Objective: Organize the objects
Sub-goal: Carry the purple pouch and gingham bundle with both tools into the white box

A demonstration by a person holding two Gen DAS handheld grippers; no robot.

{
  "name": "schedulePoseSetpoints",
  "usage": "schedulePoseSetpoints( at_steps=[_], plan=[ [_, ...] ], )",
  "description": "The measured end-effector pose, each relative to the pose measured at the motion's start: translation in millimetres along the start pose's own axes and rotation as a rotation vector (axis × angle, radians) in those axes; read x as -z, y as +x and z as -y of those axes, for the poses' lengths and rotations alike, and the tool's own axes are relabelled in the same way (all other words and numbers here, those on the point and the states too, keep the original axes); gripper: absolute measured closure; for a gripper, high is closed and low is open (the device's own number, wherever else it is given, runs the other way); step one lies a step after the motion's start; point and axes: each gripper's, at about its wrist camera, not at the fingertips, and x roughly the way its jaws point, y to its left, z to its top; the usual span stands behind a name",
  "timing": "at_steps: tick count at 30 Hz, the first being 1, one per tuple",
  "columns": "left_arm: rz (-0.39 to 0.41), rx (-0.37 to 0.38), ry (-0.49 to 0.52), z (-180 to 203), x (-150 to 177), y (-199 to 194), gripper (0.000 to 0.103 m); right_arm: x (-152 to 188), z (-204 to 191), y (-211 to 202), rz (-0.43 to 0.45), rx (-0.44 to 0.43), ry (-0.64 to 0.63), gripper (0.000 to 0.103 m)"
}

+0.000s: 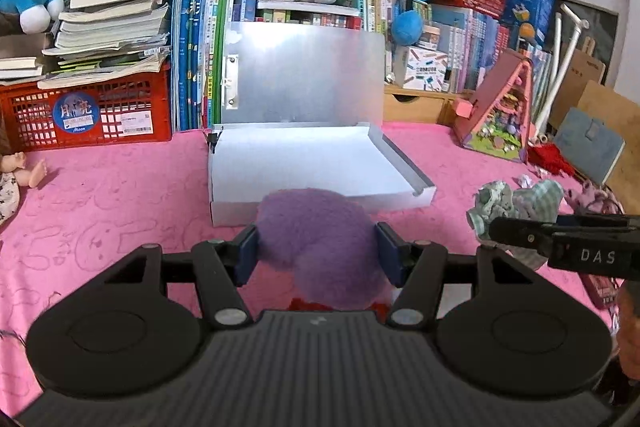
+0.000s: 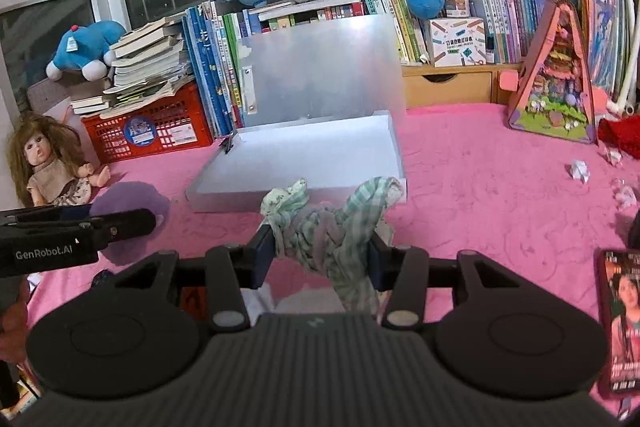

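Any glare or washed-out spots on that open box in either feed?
Left wrist view: a bright glare patch sits on the upright lid of the silver box, and its tray looks washed out. Right wrist view: softer glare along the lid's top; fisheye bends the window frame.

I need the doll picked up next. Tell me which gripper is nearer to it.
Left. The left gripper, holding the purple plush, is just beside the doll; the right gripper, holding the checked cloth, is farther right.

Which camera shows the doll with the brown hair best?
The right wrist view: the doll sits whole there, face and hair plain. The left wrist view catches only its arm and dress at the edge.
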Motion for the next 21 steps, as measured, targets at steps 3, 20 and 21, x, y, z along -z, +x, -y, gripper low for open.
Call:
schedulePoseSetpoints(
  at_steps=[3, 20, 21],
  plan=[
    [-0.003, -0.01, -0.006, -3.3, -9.2, 13.6, 0.037, -8.6, 3.3, 11.3, -0.01, -0.002, 0.008, 0.052],
    [-0.026, -0.084, -0.057, -31.6, -63.8, 99.4, 0.037, -66.5, 17.7, 90.8, -0.064, 0.008, 0.036, 0.052],
    [-0.026, -0.087, -0.057, -32.9, -66.3, 105.7, 0.037, -69.3, 18.6, 97.9, -0.073, 0.009, 0.043, 0.052]
  ],
)
